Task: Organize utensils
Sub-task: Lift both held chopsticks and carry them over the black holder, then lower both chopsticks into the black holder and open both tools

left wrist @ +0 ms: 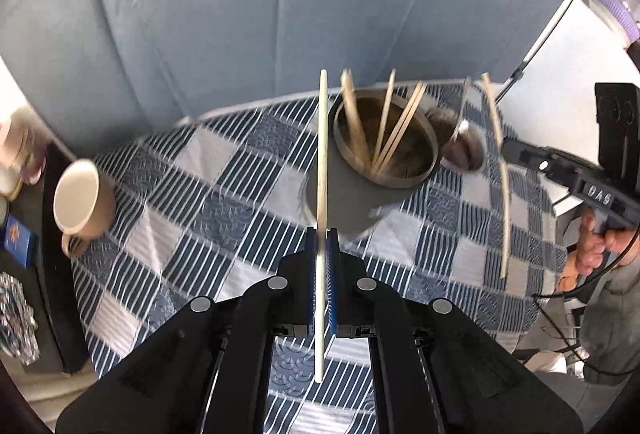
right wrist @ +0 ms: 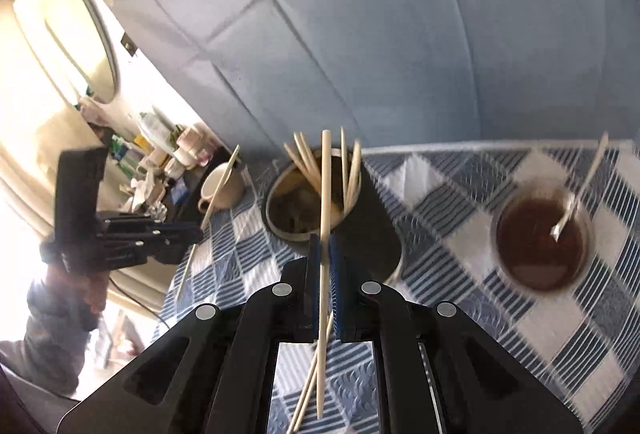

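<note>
A dark round utensil holder stands on the checked cloth with several pale chopsticks in it; it also shows in the right wrist view. My left gripper is shut on one pale chopstick, held upright just in front of the holder. My right gripper is shut on another chopstick, also just before the holder. The right gripper shows at the right of the left wrist view with its chopstick. The left gripper shows at the left of the right wrist view.
A beige mug stands at the cloth's left edge. A bowl of brown liquid with a spoon stands right of the holder. One more chopstick lies on the cloth below my right gripper. A blue padded wall rises behind. Clutter fills the left side.
</note>
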